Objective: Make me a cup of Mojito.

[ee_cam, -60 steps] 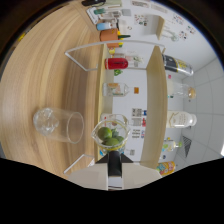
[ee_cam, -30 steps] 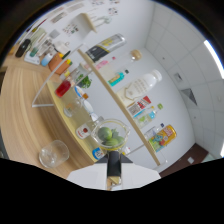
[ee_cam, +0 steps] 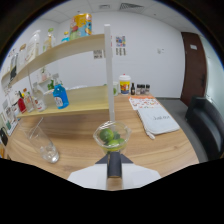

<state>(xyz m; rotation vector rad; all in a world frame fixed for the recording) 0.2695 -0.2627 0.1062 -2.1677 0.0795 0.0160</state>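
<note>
Clear glass, a small bowl (ee_cam: 112, 137) with green limes (ee_cam: 106, 134) in it, sits at the tip of our gripper (ee_cam: 114, 161); the dark fingers meet under its near rim and seem to pinch it, so we read the jaws as clenched on the bowl. Half a second ago we faced the shelf rack end-on, with its bottles running away from us; now we have swung round and see the rack's white post (ee_cam: 108, 75) rising straight behind the bowl, and a white wall beyond it. The empty glass (ee_cam: 44, 144) that lay beside the bowl earlier now stands tilted to our left, near the wooden counter's (ee_cam: 165, 150) front edge, apart from the bowl. A blue bottle (ee_cam: 60, 96) and a red one (ee_cam: 21, 103) stand on the lower shelf to the left. A white sheet or folder (ee_cam: 158, 121) and a printed card (ee_cam: 145, 103) lie towards the counter's right edge; we cannot read their writing, nor the labels on the bottles. A yellow-lidded tub (ee_cam: 124, 84) and dark jars (ee_cam: 141, 89) stand at the back edge. A dark chair (ee_cam: 206, 120) stands off the right end.
</note>
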